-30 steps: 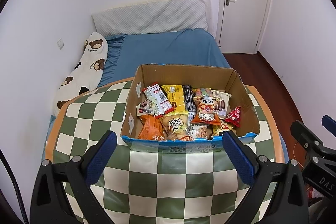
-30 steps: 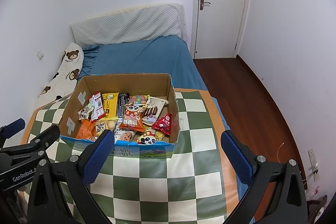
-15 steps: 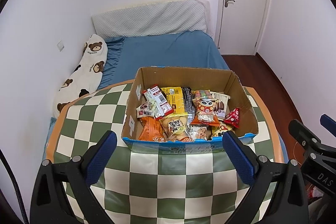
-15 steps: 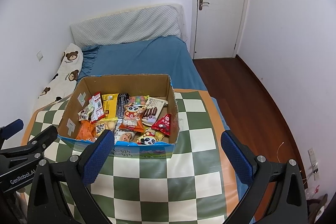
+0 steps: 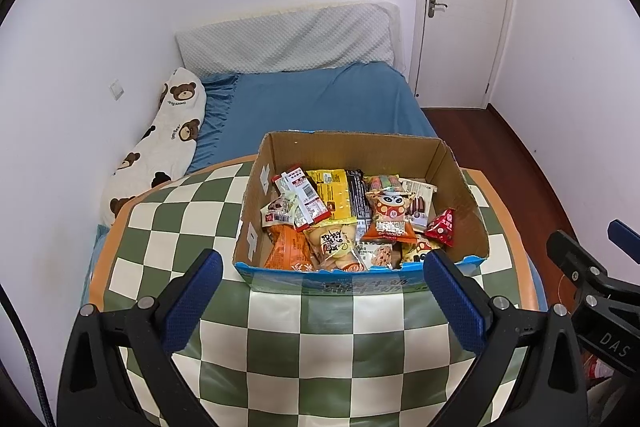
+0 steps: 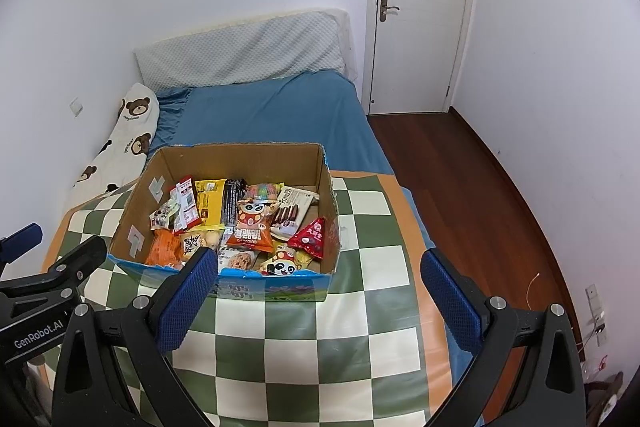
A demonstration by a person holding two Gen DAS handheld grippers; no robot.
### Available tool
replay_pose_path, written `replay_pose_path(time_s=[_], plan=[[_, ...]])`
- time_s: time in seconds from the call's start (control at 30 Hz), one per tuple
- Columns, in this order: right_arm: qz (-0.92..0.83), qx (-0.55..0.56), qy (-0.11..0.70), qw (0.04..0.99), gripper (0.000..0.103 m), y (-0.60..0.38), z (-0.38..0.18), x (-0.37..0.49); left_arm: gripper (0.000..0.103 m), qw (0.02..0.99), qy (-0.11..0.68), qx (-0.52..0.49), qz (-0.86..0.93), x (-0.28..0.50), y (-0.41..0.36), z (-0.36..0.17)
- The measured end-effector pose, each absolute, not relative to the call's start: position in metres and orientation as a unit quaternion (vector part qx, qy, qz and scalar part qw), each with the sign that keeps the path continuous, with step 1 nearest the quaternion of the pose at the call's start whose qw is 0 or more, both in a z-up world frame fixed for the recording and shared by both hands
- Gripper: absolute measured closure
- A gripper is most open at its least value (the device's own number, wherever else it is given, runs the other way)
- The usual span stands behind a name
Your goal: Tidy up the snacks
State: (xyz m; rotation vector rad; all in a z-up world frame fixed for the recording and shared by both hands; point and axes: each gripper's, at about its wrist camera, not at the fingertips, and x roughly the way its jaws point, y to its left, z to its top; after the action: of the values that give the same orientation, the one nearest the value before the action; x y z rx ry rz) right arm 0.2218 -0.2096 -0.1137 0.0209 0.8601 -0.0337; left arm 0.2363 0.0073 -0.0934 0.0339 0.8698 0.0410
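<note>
Partly hidden: snack packets overlapping in box; both grippers' fingers spread, empty.

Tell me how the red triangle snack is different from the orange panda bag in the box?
The red triangle snack is small and pointed like a pyramid; the orange panda bag is bigger, flatter and roughly rectangular. The triangle snack is dark red with a small round logo, while the panda bag shows a cartoon panda face. The triangle snack lies beside the right wall of the cardboard box; the panda bag lies near the middle. Both are sealed and rest on top of the pile.
</note>
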Motion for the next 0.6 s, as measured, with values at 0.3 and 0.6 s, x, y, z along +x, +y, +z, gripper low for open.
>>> replay_pose_path(time_s=[0.3, 0.6], plan=[[-0.016, 0.008, 0.417, 0.909, 0.0, -0.2112, -0.1118, 0.2224, 0.0, 0.906, 0.422, 0.017, 0.019, 0.2342, 0.0059, -0.0906], [-0.017, 0.007, 0.417, 0.909, 0.0, -0.2155, -0.1107, 0.2231, 0.0, 0.908, 0.418, 0.019, 0.018, 0.2325, 0.006, -0.0877]])
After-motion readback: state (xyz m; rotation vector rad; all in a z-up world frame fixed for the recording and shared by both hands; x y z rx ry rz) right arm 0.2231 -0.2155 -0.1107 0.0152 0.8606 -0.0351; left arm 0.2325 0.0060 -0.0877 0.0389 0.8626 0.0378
